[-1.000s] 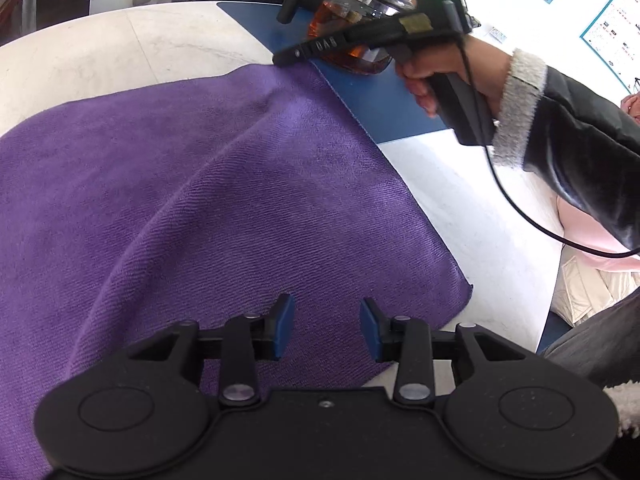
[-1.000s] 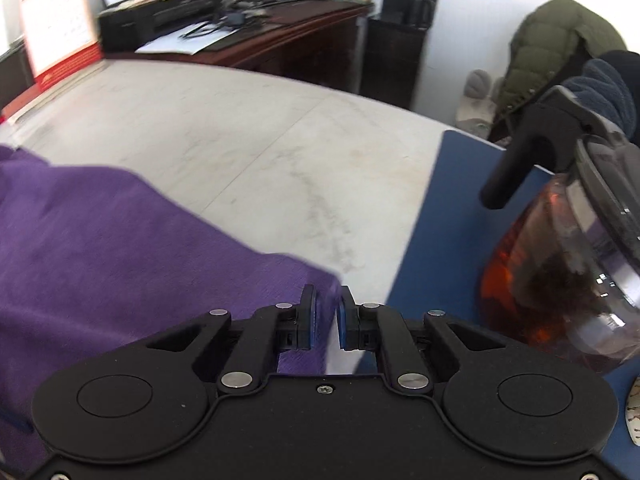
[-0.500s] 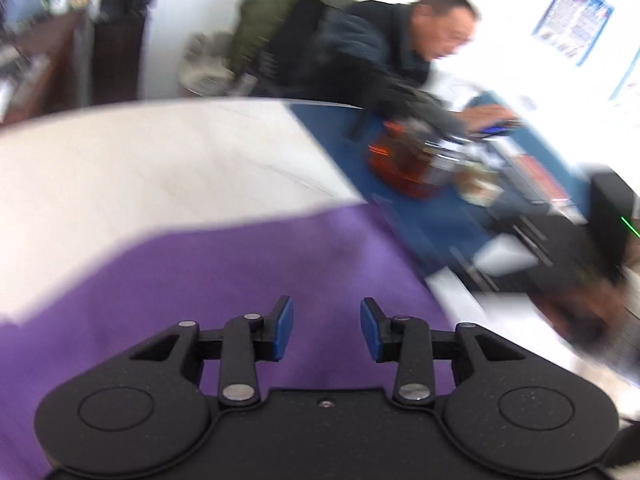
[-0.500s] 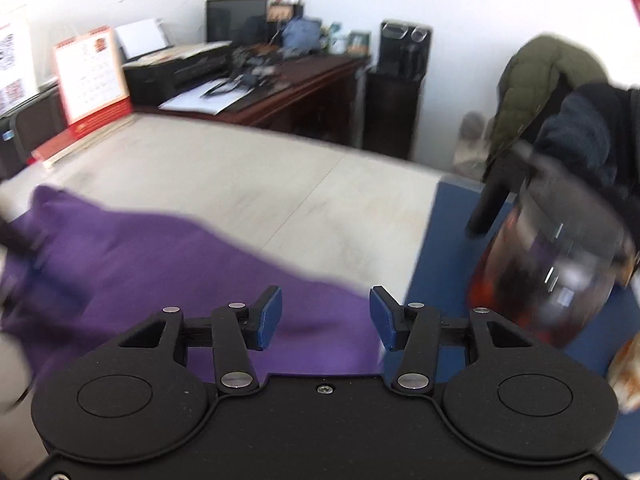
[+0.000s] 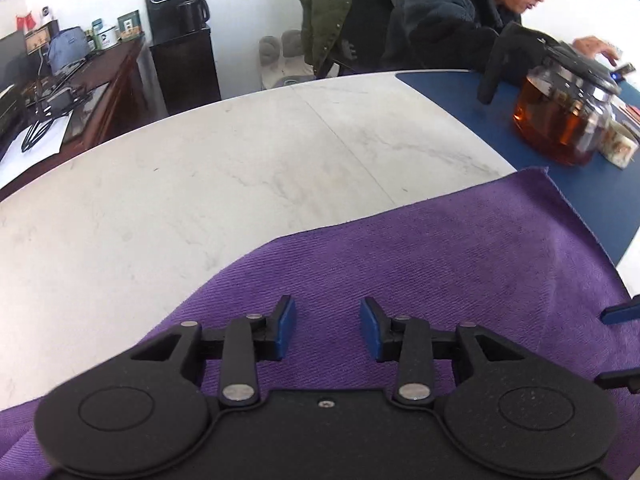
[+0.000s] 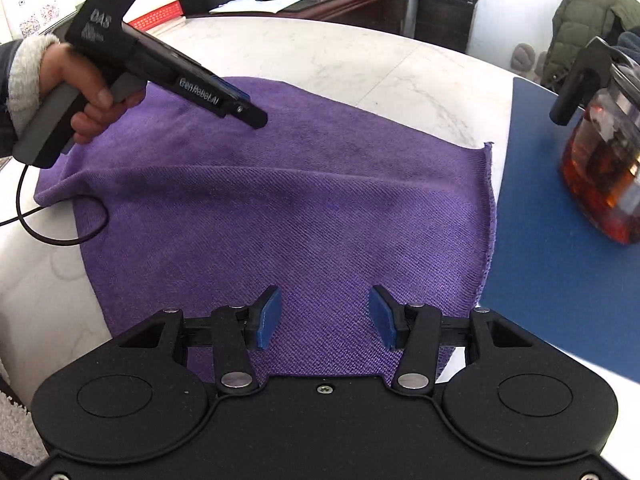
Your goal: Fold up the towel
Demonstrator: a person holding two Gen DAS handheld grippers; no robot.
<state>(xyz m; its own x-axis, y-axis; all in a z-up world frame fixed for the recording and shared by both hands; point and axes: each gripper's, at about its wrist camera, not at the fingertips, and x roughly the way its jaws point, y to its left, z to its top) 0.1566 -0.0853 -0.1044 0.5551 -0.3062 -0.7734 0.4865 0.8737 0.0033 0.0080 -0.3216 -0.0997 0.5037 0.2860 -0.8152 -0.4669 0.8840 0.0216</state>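
The purple towel [image 6: 288,200] lies flat on the white marble table [image 5: 200,184], its right edge over a blue mat [image 6: 540,240]; the left gripper [image 5: 328,330] and right gripper [image 6: 324,318] hover over it, jaws partly apart, empty

Purple towel [image 6: 288,200]: ribbed microfibre, spread mostly flat on white marble table [image 6: 360,64], low ridge running across middle. Right hemmed edge lies along blue mat [image 6: 532,240], far right corner slightly curled up. Left corner rumpled, cable loop resting on it.
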